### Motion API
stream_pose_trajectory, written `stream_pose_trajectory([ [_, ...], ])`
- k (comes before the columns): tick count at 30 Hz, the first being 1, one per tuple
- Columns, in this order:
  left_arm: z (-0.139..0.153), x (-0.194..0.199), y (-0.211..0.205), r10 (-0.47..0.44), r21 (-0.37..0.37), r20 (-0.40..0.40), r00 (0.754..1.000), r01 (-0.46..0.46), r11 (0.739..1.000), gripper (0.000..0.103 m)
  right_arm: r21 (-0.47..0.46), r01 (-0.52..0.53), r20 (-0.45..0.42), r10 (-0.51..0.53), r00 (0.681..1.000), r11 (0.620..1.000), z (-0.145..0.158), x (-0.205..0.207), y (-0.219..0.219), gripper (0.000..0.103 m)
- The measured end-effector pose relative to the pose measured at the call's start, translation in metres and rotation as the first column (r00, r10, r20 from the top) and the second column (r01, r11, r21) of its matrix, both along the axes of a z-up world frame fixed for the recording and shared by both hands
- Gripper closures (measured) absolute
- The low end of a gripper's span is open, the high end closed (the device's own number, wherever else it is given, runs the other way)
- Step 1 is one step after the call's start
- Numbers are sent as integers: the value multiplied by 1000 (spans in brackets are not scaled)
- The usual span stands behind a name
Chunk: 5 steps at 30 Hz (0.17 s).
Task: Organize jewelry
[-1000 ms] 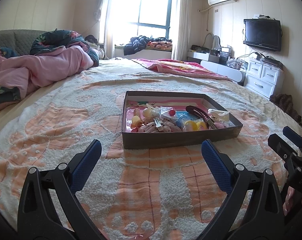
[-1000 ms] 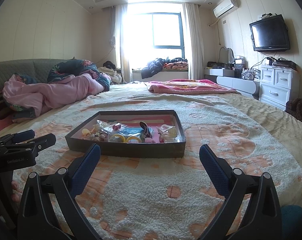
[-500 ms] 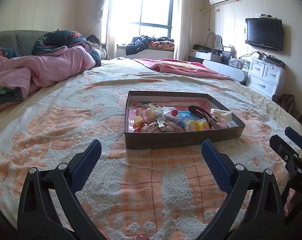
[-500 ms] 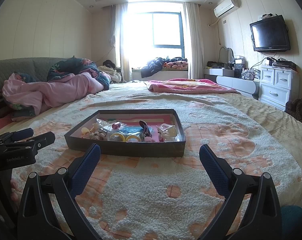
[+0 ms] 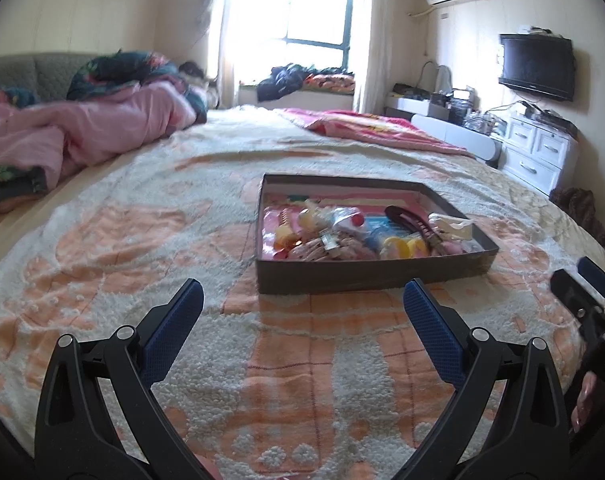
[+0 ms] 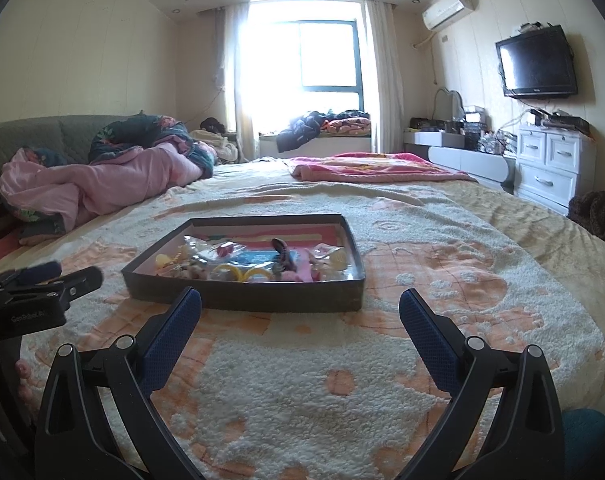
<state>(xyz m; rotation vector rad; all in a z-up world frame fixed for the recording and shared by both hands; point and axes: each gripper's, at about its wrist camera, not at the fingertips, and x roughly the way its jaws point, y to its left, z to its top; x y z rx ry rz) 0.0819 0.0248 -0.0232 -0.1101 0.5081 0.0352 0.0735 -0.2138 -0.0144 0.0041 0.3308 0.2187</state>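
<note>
A shallow dark cardboard box (image 5: 366, 274) (image 6: 242, 294) sits on the bed, holding a heap of small items: yellow rings (image 5: 402, 248) (image 6: 238, 270), a dark red hair clip (image 5: 410, 220) (image 6: 282, 250), small clear bags (image 6: 206, 250) and pink pieces. My left gripper (image 5: 300, 300) is open and empty, just in front of the box. My right gripper (image 6: 300, 308) is open and empty, also just short of the box. Each gripper shows at the edge of the other's view, the right one (image 5: 582, 288) and the left one (image 6: 58, 278).
The bed is covered by an orange and white chenille blanket (image 5: 302, 380) (image 6: 302, 380). A pink quilt (image 5: 82, 132) lies bunched at the left. A red blanket (image 6: 366, 168) lies farther back. White drawers (image 6: 550, 168) and a wall television (image 6: 536, 64) stand at the right.
Both views have moved a little closer to the box. Both grippers stay open and empty.
</note>
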Motion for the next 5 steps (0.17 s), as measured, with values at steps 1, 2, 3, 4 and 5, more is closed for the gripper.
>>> stream_pose_trajectory([
  [1,-1,2,3,8,-6,-10,1000,-8,1000,11,8,16,-6,-16,1000,1000,0,4,-4,6],
  [2,-2,7,11,34,-9,-25,999,-34,999,11,13,29,-12,-29,1000,999,1,8,-8,6],
  [3,-3,12,19,51,-16,-39,998,-51,999,11,23,63,-25,-62,998,998,2,16,-17,6],
  [4,-4,17,26,63,-20,-52,997,-64,998,11,30,87,-39,-86,996,996,3,25,-25,6],
  [5,-6,23,36,91,-15,-66,994,-92,996,11,36,111,-56,-109,992,993,3,35,-33,6],
])
